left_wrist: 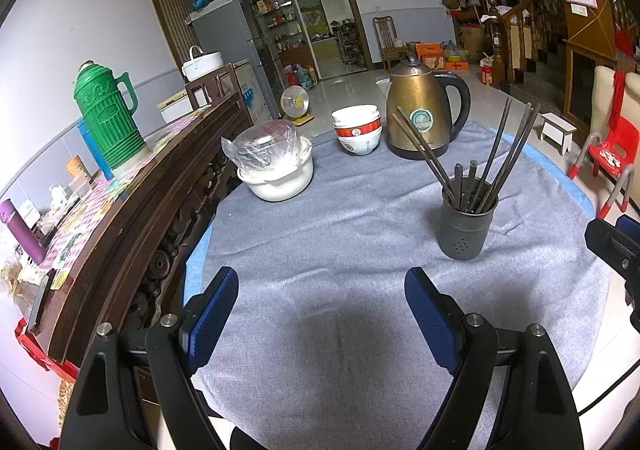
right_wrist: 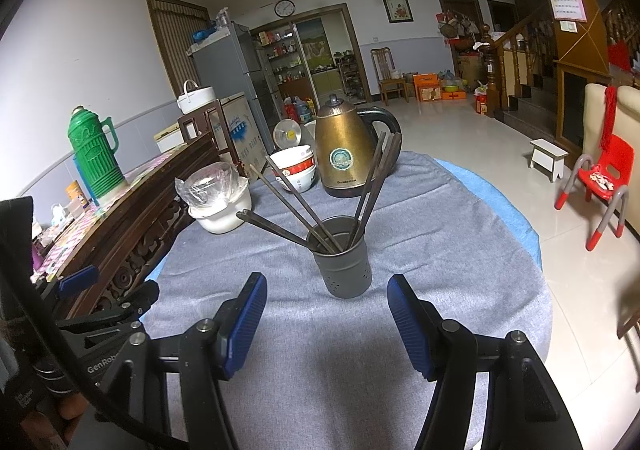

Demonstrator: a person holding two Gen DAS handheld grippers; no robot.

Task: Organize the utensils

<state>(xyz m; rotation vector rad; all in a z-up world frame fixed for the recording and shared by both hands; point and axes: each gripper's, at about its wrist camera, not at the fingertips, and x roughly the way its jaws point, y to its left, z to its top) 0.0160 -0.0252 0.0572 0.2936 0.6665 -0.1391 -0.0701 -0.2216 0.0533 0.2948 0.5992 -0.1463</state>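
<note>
The dark chopsticks [right_wrist: 304, 210] are seen standing fanned out in a grey perforated holder [right_wrist: 344, 266] on the grey cloth of the table [right_wrist: 460, 250]. The right gripper [right_wrist: 326, 320] is held spread and empty, with the holder at 12 o'clock just beyond it. The left gripper [left_wrist: 320, 314] is likewise spread and empty, the holder lying at 1 o'clock. "GenRob" can be read on the left gripper's body. A round label is carried by the bronze kettle [right_wrist: 346, 154], its small print too blurred to read.
</note>
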